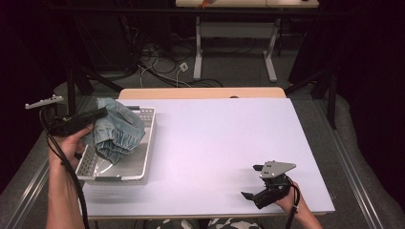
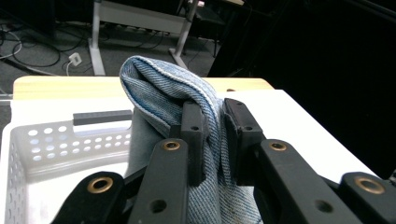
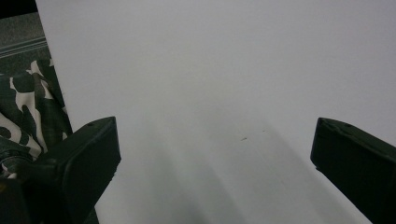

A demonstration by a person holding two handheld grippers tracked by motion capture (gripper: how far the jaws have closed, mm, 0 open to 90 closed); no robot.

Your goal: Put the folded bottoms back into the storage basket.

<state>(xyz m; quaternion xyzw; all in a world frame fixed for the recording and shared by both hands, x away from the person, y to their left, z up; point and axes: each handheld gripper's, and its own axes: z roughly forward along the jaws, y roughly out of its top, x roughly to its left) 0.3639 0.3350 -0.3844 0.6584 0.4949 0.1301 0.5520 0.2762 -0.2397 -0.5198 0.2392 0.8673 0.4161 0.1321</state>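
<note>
We see a white-topped bench [image 1: 229, 143] from above, with a person's forearms coming in from the near edge. At the left side of the bench stands a white perforated basket [image 1: 148, 143]. The left tool [image 2: 215, 135] is clenched on a fold of a blue denim garment [image 1: 117, 129], which hangs bunched above the basket, its lower part drooping inside toward the basket floor. In the left gripper view the two black jaws pinch a thick ridge of denim between them, and the basket's far wall shows behind.

The right tool [image 1: 261, 185] rests low over the near right part of the bench, well apart from the basket, its jaws spread wide and holding nothing.

We judge the step in hand to be lifting the garment out of the basket. To do it well, we would keep the grip firm on the fold, raise until the hanging cloth clears the basket rim, and watch that the denim does not drag the light basket along.
</note>
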